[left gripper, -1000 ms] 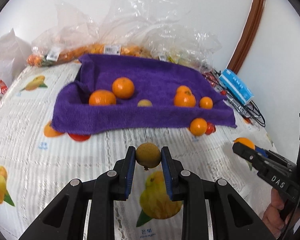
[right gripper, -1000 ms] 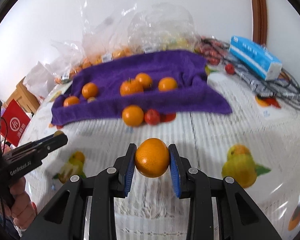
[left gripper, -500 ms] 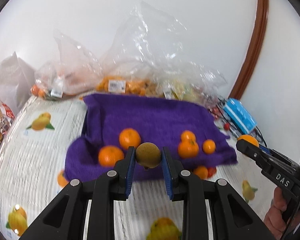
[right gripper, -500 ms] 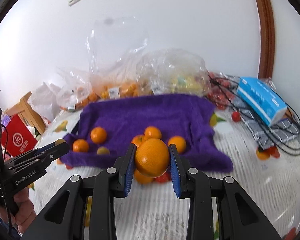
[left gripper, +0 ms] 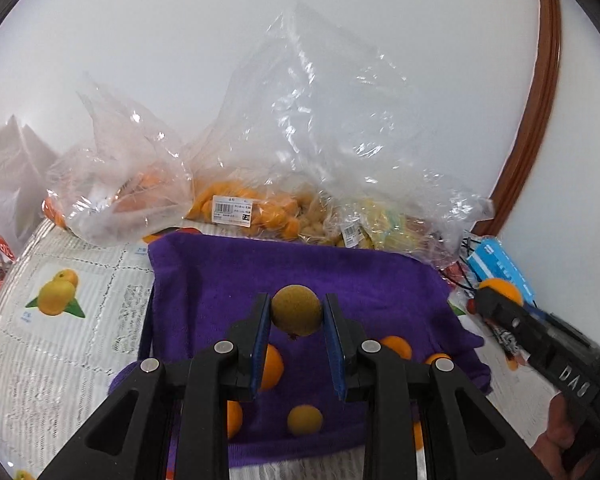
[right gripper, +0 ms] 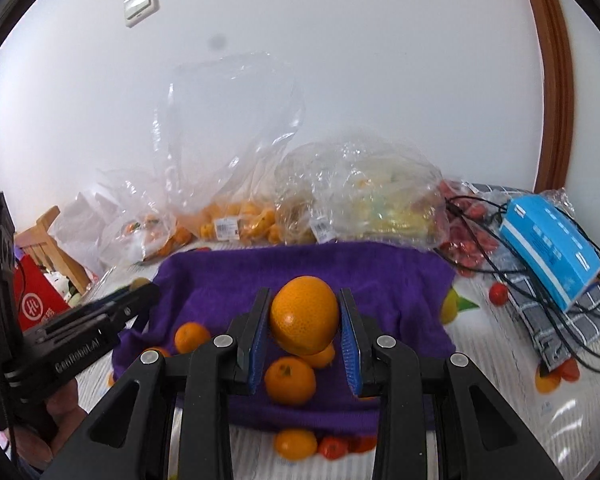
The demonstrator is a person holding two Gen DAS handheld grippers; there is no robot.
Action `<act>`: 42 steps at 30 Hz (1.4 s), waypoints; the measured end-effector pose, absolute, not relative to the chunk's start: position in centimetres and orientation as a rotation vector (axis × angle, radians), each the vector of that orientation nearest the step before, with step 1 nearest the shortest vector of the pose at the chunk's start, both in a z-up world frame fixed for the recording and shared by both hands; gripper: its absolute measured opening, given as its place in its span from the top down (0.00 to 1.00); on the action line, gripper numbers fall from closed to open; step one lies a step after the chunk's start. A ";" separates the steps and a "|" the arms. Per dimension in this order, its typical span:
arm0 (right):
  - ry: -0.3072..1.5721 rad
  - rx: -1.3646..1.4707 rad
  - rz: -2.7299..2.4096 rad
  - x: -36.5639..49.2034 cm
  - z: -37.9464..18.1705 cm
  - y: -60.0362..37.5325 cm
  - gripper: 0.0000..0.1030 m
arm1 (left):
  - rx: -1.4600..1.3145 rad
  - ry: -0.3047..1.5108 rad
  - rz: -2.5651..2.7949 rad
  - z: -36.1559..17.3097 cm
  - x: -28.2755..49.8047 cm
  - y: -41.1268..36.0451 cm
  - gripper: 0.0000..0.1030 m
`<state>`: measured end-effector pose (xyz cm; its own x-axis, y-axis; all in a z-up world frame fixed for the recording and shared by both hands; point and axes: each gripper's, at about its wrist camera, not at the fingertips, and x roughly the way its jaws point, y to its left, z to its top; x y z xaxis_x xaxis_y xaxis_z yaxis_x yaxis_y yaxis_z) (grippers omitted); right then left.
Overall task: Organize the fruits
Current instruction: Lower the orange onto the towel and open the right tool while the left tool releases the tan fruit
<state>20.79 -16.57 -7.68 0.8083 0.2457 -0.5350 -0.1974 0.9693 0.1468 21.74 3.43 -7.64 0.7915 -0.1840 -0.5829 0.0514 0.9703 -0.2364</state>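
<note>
My left gripper [left gripper: 296, 312] is shut on a small round brown fruit [left gripper: 296, 310], held above the purple towel [left gripper: 340, 276]. Oranges [left gripper: 270, 366] and another brown fruit [left gripper: 305, 420] lie on the towel below it. My right gripper [right gripper: 305, 318] is shut on a large orange [right gripper: 304, 314], also over the purple towel [right gripper: 260, 276], where several oranges [right gripper: 290, 382] rest. The right gripper [left gripper: 500, 304] shows at the right edge of the left wrist view, and the left gripper [right gripper: 140, 292] at the left of the right wrist view.
Clear plastic bags of fruit [left gripper: 252, 208] line the wall behind the towel. A blue box [right gripper: 548, 248] on black cables sits at the right, by red tomatoes [right gripper: 468, 240]. An orange [right gripper: 296, 444] and tomatoes lie on the printed tablecloth [left gripper: 60, 320] before the towel.
Both grippers have risen and moved forward over the towel, each still holding its fruit. The towel and bags now look closer and lower in both views.
</note>
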 end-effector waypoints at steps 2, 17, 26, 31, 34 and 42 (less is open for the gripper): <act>0.586 0.086 0.235 21.4 -7.9 -16.6 0.69 | -0.221 0.664 -0.119 -8.8 22.0 3.6 0.76; 0.724 0.104 0.189 24.3 -13.8 -18.1 0.69 | -0.255 0.701 -0.112 -11.9 22.8 4.0 0.76; 0.752 0.073 0.196 24.6 -15.4 -17.1 0.69 | -0.211 0.700 -0.110 -12.5 23.2 3.2 0.76; 0.765 0.073 0.199 24.9 -15.9 -16.9 0.69 | -0.211 0.702 -0.108 -12.7 23.3 3.2 0.76; 0.765 0.077 0.199 24.9 -15.8 -16.9 0.69 | -0.211 0.701 -0.108 -12.7 23.3 3.2 0.76; 0.765 0.076 0.198 24.9 -15.7 -16.9 0.68 | -0.203 0.700 -0.107 -12.7 23.2 3.2 0.76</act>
<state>24.94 -16.86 -15.70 0.7036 0.2052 -0.6804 -0.1501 0.9787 0.1399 23.25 3.20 -12.65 0.7606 -0.1653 -0.6278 0.0296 0.9749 -0.2208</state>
